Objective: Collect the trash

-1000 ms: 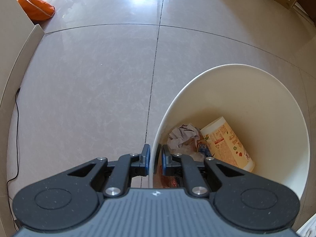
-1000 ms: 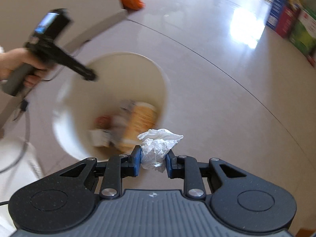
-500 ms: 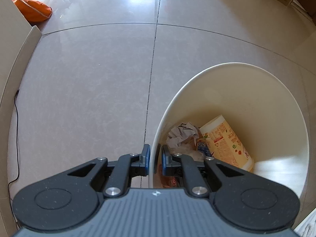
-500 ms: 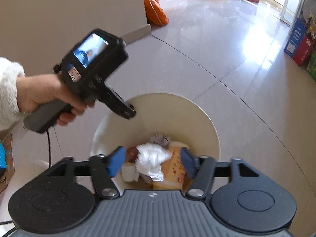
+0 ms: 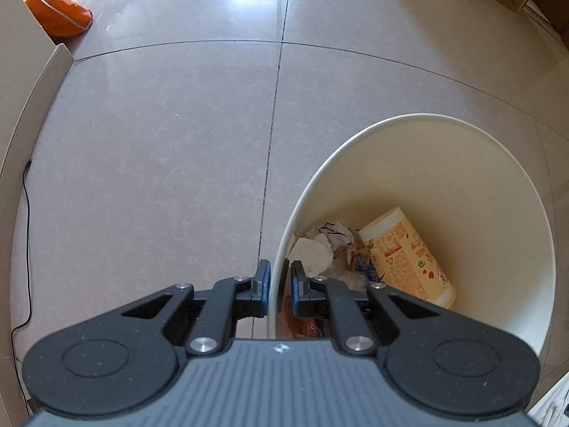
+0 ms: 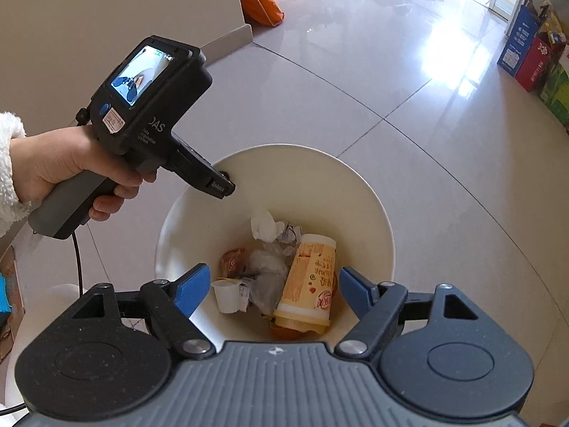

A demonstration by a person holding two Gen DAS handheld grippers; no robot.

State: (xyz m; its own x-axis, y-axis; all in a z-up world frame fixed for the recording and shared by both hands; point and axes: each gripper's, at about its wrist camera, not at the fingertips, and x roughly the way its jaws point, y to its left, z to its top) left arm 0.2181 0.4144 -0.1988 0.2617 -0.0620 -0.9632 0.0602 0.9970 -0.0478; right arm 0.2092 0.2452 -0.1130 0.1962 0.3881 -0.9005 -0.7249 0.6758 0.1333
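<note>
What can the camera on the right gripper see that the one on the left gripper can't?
Only the right view shows the hand holding the left gripper, the open right gripper, a small white cup and colourful boxes. Only the left view shows the left gripper pinching the bin's rim, plus a black cable. Both show the white bin, the orange bottle, crumpled paper and an orange bag.

glossy tiled floor (image 5: 160, 178) carries a cream bin (image 5: 498, 185), an orange bag (image 5: 58, 12) and boxes (image 6: 530, 57).

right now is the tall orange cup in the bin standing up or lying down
Lying down. The orange cup rests on its side among the other trash at the bottom of the white bin, its printed side wall facing up.
</note>
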